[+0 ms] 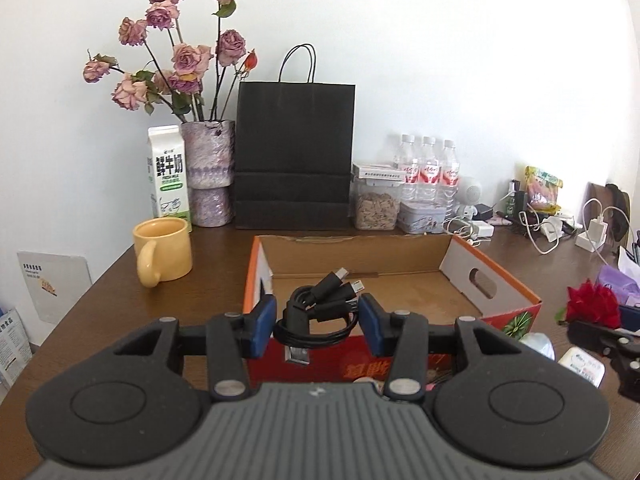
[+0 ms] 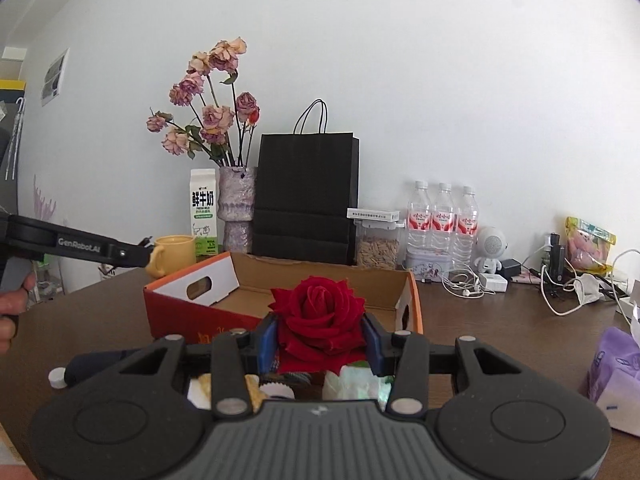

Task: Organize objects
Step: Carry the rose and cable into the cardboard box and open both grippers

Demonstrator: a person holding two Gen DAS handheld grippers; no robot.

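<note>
My left gripper (image 1: 318, 322) is shut on a coiled black USB cable (image 1: 320, 312), held above the near wall of an open cardboard box (image 1: 460, 264) with orange-red sides; a USB plug hangs below the coil. In the right wrist view, my right gripper (image 2: 320, 338) is shut on a red rose (image 2: 318, 316), also raised in front of the same box (image 2: 192, 304). The rose (image 1: 592, 306) and the right gripper's body show at the right edge of the left wrist view. The left gripper's arm (image 2: 80, 246) reaches in from the left, with a person's hand on it.
Along the wall stand a yellow mug (image 1: 164, 250), milk carton (image 1: 168, 172), vase of dried roses (image 1: 208, 176), black paper bag (image 1: 294, 156), seed jar (image 1: 376, 204), three water bottles (image 1: 428, 168) and tangled chargers (image 1: 560, 228). A purple tissue pack (image 2: 616, 376) lies right.
</note>
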